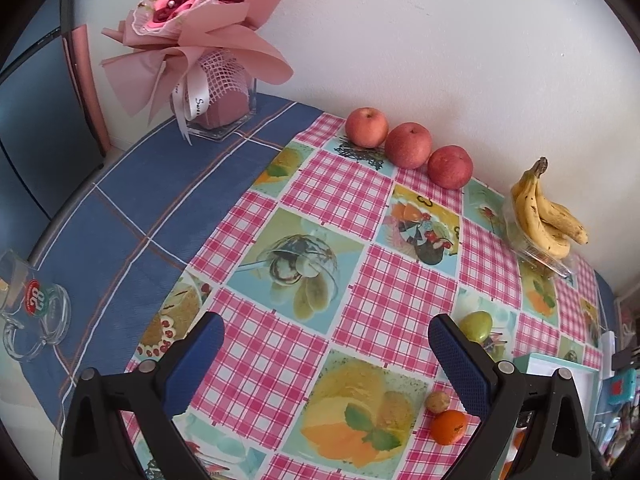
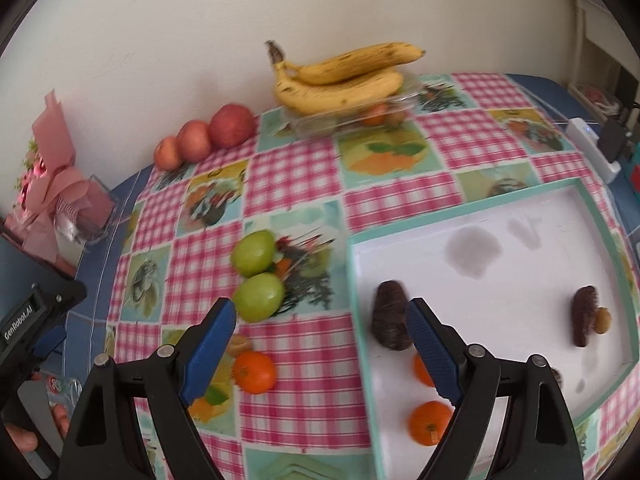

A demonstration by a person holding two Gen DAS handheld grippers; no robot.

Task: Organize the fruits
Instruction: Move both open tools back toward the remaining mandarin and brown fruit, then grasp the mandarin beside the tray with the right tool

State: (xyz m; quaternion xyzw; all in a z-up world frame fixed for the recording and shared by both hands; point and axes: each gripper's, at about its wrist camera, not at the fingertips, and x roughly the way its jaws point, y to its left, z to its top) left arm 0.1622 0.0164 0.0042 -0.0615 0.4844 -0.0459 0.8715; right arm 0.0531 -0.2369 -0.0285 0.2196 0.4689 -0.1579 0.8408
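both claws wide and empty over the fruit cloth

our right claw hangs with its blue pads spread apart and nothing between them, and our left claw is just as wide and just as empty.

going by size: the checked tablecloth fills both views. on it, at 3 o'clock in the right view, lies the white tray with its teal rim. it already holds two dark oblong fruits, two oranges and a small brown piece beside the farther dark one. the bananas sit on a clear plastic box at 12 o'clock against the wall. three red apples line the wall at 12 o'clock in the left view. two green fruits lie touching near the middle of the right view. a loose orange sits at 7 o'clock, with a small tan fruit just beside it.

we judge the sorting partly done, with the loose orange or the green pair likely next. round fruit could roll off if a pad nudges it sideways. the orange and the tan fruit lie so close that closing on one may knock the other. the tray rim could catch a low-carried fruit. the right view is blurred, so aim may be off.

aside stand a wrapped bouquet in a glass vase and a glass mug at 9 o'clock in the left view, both well apart from the fruit. nothing blocks the way to the tray.
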